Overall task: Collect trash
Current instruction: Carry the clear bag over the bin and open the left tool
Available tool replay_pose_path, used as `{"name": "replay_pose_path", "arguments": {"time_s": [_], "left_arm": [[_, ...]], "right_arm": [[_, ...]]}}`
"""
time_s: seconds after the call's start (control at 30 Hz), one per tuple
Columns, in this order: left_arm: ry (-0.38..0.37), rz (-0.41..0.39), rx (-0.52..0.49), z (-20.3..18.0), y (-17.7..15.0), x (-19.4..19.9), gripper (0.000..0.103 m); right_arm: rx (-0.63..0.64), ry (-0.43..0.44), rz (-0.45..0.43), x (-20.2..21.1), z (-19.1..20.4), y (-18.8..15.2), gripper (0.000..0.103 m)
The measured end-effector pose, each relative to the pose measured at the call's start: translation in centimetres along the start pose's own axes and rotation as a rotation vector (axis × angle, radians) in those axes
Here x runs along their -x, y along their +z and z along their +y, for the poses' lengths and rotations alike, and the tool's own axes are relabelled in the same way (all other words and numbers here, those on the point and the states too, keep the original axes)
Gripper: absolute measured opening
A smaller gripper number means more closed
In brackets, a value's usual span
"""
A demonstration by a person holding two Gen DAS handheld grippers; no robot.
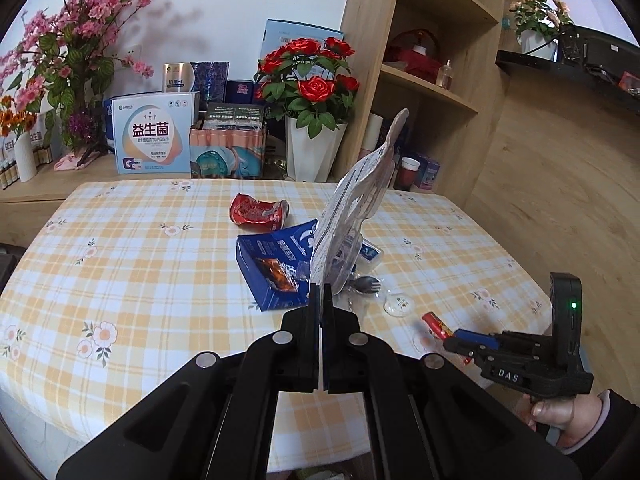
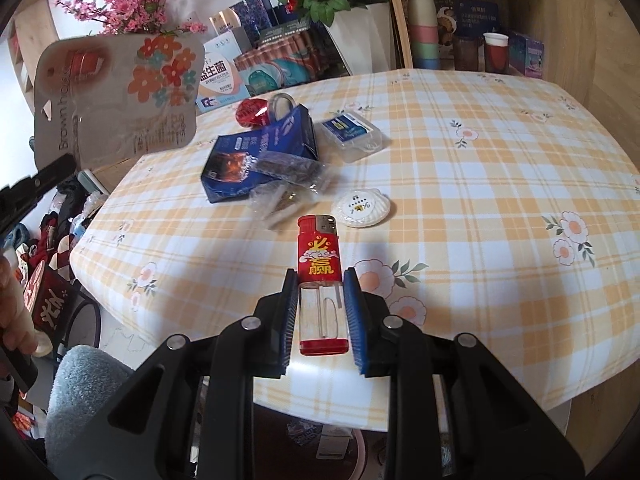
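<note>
My left gripper [image 1: 320, 292] is shut on a flat plastic blister pack [image 1: 356, 204] and holds it upright above the table; the pack also shows in the right wrist view [image 2: 116, 100], at upper left. My right gripper [image 2: 320, 280] is shut on a red lighter [image 2: 319, 256] above the table's near edge; the lighter also shows in the left wrist view [image 1: 436, 325]. On the checked tablecloth [image 2: 480, 184] lie a crushed red can [image 1: 259, 212], a torn blue box [image 1: 276, 268], clear wrappers [image 2: 280, 200], a small clear case [image 2: 352, 134] and a white round lid [image 2: 362, 208].
A wooden shelf unit [image 1: 432, 80] stands behind the table with cups and boxes. A white vase of red roses [image 1: 312, 148], product boxes [image 1: 152, 132] and pink blossoms [image 1: 80, 20] line the sideboard at the back. Clutter lies on the floor left of the table [image 2: 48, 280].
</note>
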State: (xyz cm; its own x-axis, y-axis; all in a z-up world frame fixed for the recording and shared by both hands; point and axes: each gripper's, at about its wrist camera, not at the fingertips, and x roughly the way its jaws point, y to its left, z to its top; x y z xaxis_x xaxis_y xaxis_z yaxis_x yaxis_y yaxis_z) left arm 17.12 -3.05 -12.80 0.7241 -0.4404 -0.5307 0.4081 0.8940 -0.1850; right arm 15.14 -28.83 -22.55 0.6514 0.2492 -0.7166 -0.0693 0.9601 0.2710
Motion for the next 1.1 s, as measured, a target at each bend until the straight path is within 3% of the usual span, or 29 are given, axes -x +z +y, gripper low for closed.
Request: {"name": "replay_pose_path", "arguments": {"time_s": [0.6,0.83,1.1], "left_arm": [[-0.114,0.119,-0.034,-2.7,-6.0,7.6,0.001],[-0.139,0.206,-0.018,-3.2,-9.2,8.8,0.001],[-0.170,0.360,-0.065,-3.8,-12.9,8.1,0.001]], "right_arm": [[-0.004,-0.014,-0.113,8.0,2.4,-1.2,0.026],[0.005,-0.017,-0.135,10.0,3.1,-2.0,0.026],[0.000,-0.019,-0.146,10.9,2.8,-2.3,0.026]]}}
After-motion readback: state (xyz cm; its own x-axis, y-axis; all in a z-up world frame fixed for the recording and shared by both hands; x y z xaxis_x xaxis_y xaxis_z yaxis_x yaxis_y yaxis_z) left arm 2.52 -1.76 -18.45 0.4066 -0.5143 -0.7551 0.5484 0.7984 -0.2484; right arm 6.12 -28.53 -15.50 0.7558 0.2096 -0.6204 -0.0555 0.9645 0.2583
